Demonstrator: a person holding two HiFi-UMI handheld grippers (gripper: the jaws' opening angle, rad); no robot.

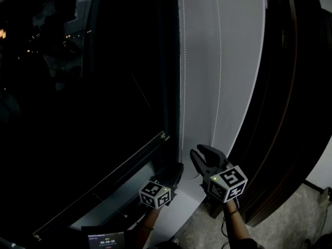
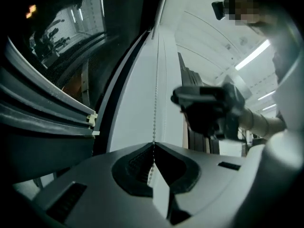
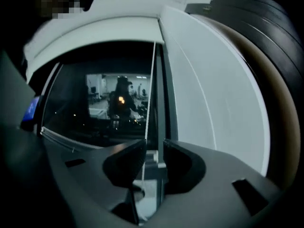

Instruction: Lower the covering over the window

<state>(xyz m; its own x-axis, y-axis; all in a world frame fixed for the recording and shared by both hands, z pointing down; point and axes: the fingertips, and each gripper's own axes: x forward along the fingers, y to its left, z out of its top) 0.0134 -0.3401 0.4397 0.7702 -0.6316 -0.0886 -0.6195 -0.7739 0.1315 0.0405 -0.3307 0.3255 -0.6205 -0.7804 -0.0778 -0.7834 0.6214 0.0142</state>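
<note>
The window (image 1: 78, 113) is dark bare glass with reflections; no covering shows over it. A bead chain (image 1: 182, 77) hangs down the white wall strip beside the frame, and a second strand (image 1: 218, 61) hangs to its right. My left gripper (image 1: 176, 171) is low by the sill; in the left gripper view it (image 2: 153, 145) is shut on the bead chain (image 2: 156, 89), which runs taut upward. My right gripper (image 1: 201, 152) is just right of it and slightly higher. In the right gripper view it (image 3: 154, 144) is open, with the chain (image 3: 151, 94) passing along its left jaw.
Dark curtain folds (image 1: 280, 113) hang to the right of the white strip. The window's lower rail (image 1: 114, 175) slants above a pale sill (image 1: 171, 211). Speckled floor (image 1: 290, 217) lies at lower right. A small lit screen (image 1: 106, 238) sits at the bottom edge.
</note>
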